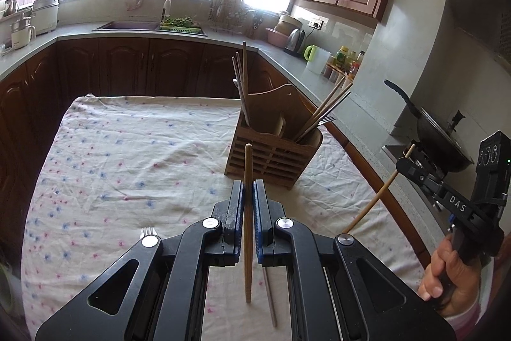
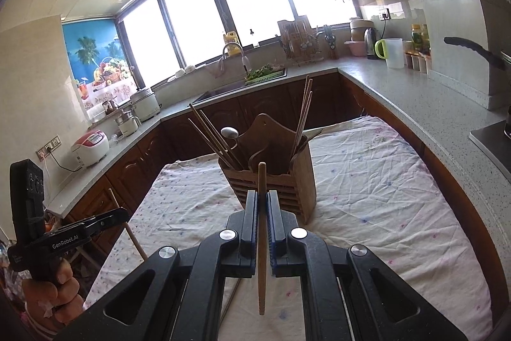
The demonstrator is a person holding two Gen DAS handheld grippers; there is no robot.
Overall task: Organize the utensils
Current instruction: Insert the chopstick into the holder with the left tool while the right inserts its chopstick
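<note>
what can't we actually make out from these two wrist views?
- Left wrist: fork on the cloth, only the tines show; the left gripper hides the handle.
- Left wrist: metal utensil under the gripper, upper end hidden, type unclear.
- Both: wooden holder interior and utensil lower ends, hidden by its walls.
- Right wrist: right gripper blocks the cloth beneath; a thin utensil there is mostly covered.

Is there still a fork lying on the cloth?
Yes, a fork lies on the cloth beside the left gripper.
</note>
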